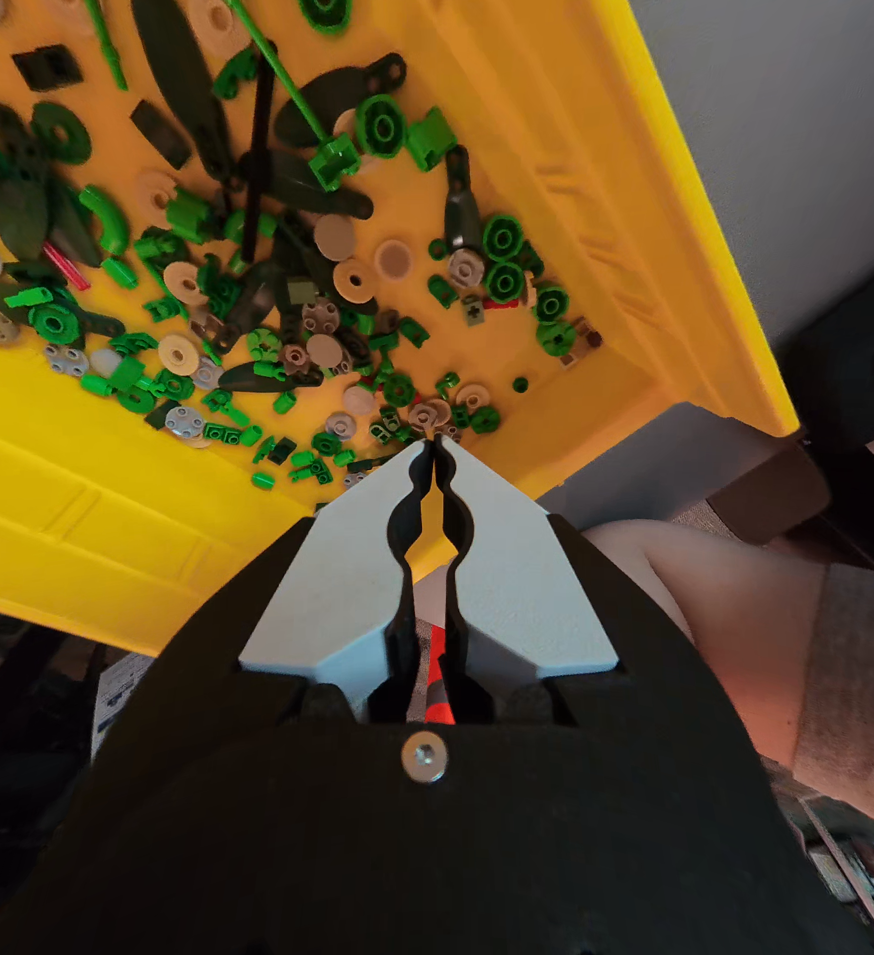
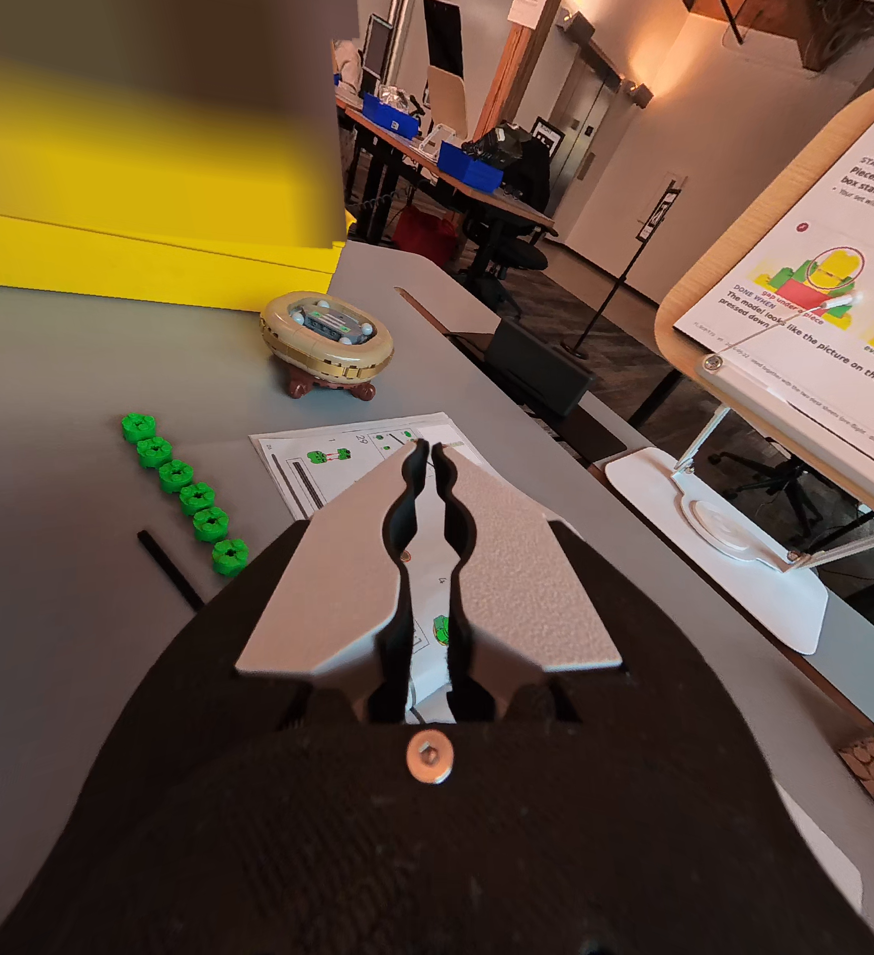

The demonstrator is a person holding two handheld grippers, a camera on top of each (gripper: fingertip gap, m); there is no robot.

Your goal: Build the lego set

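Note:
In the left wrist view a yellow bin holds many loose lego pieces: green round bricks, tan discs, grey round plates and dark green leaves. My left gripper is shut, its tips at the near edge of the pile beside a tan-grey round piece; I see nothing held. In the right wrist view my right gripper is shut and empty, above a printed instruction sheet. Several green round bricks lie in a row, with a black axle beside them.
A tan oval model on brown feet stands on the grey table near the yellow bin. A board with a printed sheet on a white stand is at the right. A person's limb is right of my left gripper. Some 40 cm of space lies between my two pairs of fingers. My right gripper is the nearer one to the black axle: about 15 cm, against 35 cm.

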